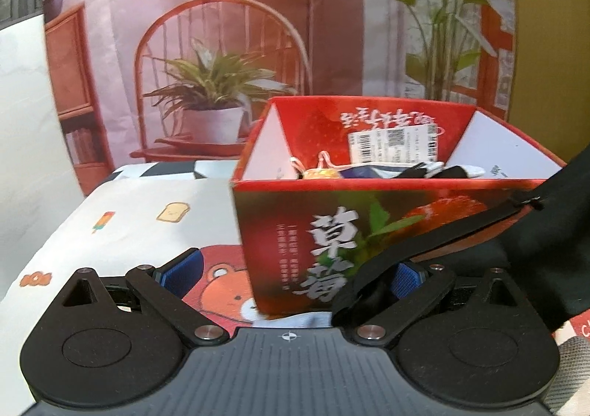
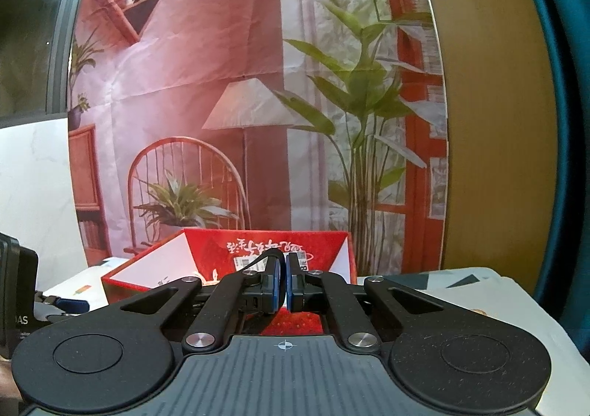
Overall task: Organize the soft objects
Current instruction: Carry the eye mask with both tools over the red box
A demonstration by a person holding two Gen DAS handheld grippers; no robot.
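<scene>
Red box [image 1: 368,195] sits on a cartoon-print cloth [image 1: 147,220] (bear, toast, popsicle prints) covering the surface; whether that surface is a desk or a bed I cannot tell. Box is open-topped, white inside walls, strawberry print and white lettering on the near side, a barcode label [image 1: 394,141] on the inner far wall. Inside the box: a heap of soft items [image 1: 368,169], dark and white pieces plus one yellow-orange thing with a white cord; too small to name each.

Left gripper [image 1: 291,272] is right in front of the box's near wall, jaws wide apart, blue pads [image 1: 186,268] visible. A black strap [image 1: 442,231] runs from a black fabric item [image 1: 560,224] at the right edge down across the box front and loops over the right finger; the pads are not pressed on it. A bit of light-blue fabric [image 1: 291,320] shows just under the box's lower edge, near the gripper base.

Right gripper [image 2: 284,287] is level with the box rim, on its opposite side, jaws closed. A thin black strap [image 2: 269,257] arcs over the left finger tip; whether it is pinched between the pads I cannot tell. Left gripper's blue pad [image 2: 73,303] peeks in at the far left of the right wrist view.

Behind: a printed backdrop [image 2: 221,84] of chair, lamp, plants.
</scene>
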